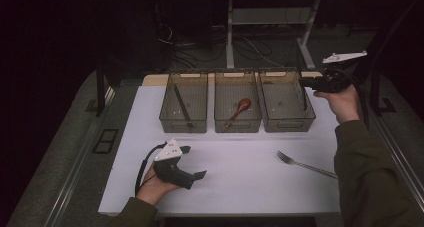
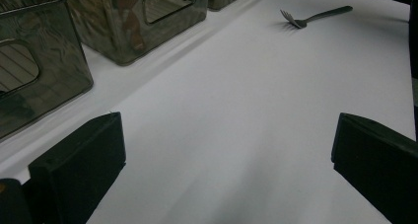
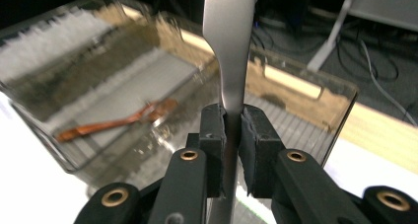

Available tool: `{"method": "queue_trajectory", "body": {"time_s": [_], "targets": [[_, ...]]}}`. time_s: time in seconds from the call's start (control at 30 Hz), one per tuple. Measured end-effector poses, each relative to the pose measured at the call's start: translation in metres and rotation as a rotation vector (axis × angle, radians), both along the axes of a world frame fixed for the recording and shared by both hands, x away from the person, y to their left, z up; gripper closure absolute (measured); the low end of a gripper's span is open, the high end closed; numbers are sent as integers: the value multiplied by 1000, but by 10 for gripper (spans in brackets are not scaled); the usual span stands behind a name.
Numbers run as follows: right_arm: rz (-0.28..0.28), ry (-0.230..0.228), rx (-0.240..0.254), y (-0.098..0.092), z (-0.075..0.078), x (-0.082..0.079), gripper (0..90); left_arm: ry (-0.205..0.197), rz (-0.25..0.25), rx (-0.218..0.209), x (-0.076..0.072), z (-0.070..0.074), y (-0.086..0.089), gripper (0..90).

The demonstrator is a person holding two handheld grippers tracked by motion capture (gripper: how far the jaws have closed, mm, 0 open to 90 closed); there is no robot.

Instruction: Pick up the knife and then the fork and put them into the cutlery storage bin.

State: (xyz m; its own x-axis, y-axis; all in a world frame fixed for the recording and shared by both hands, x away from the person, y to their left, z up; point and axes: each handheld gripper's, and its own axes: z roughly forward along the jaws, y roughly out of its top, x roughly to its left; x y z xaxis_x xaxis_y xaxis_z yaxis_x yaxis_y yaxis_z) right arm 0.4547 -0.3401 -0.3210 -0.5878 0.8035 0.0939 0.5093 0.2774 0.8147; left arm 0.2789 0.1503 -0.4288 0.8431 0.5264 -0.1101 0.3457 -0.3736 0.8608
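Right gripper view: right hand-held gripper clamps a metal utensil over the three o'clock bin; lower it before releasing. Left hand-held gripper gapes empty.

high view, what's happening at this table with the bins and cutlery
A person is sorting cutlery into three clear bins. The right gripper is shut on a flat metal utensil handle, held over the right-hand bin; which kind of utensil it is cannot be told. The left gripper rests open and empty on the white table. The middle bin holds a brown spoon, the left bin a dark stick-like item. A fork lies on the table, not yet picked up.
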Motion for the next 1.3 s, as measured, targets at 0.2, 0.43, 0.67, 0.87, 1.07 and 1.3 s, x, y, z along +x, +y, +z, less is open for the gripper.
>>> {"method": "queue_trajectory", "body": {"time_s": [0.2, 0.43, 0.67, 0.87, 1.07, 1.3], "targets": [[-5, 110, -89, 6, -25, 16, 795, -1, -1, -1, 0, 0, 1, 0], [7, 199, -171, 12, -45, 22, 794, 0, -1, -2, 0, 0, 1, 0], [13, 256, -237, 18, -52, 26, 794, 0, -2, 0, 0, 0, 1, 0], [16, 299, -263, 20, -61, 30, 794, 2, -4, -1, -1, 0, 0, 0], [25, 323, -278, 23, -67, 33, 793, 3, -5, -1, -1, 0, 0, 0], [12, 294, -204, 23, -63, 33, 611, 3, -5, -1, -1, 0, 0, 0]]}}
